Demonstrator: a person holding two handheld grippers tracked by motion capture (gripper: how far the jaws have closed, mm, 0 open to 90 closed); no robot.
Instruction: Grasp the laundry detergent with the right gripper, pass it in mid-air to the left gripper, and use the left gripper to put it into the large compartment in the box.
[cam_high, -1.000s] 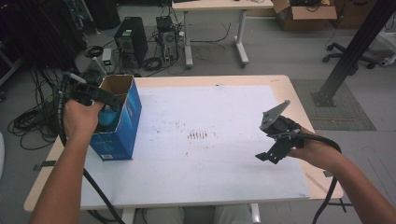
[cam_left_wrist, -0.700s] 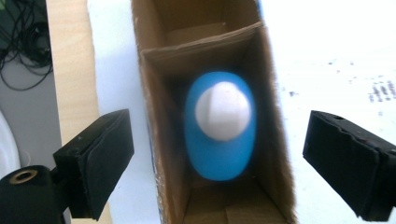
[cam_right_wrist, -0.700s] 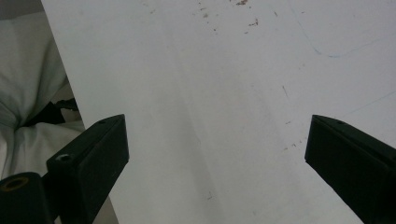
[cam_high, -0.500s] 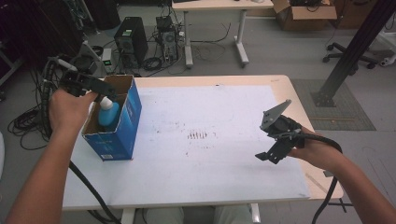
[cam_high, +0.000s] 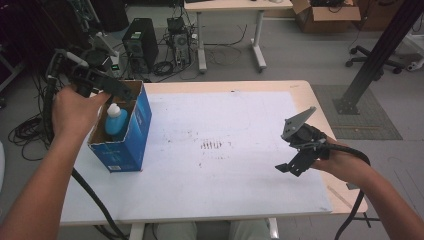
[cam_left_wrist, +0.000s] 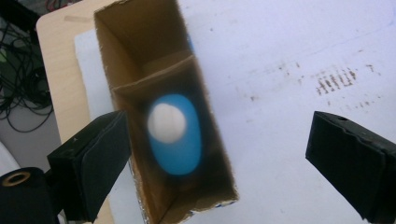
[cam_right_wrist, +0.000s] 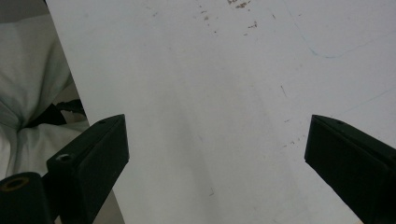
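A blue cardboard box stands open-topped at the table's left side. Inside it stands a blue bottle with a white cap; from above the bottle sits in the box's near compartment. My left gripper hovers open above the box's top, raised clear of the bottle, with nothing between its jaws. My right gripper is held low over the right side of the table, open and empty; its view looks down on bare white surface.
A white sheet with small dark stains covers the wooden table. Behind the table are computer towers, cables, another desk and a black post. The person's lap shows past the table edge.
My left gripper has risen up and back out of the box, leaving the bottle standing inside. The right gripper has stayed in place.
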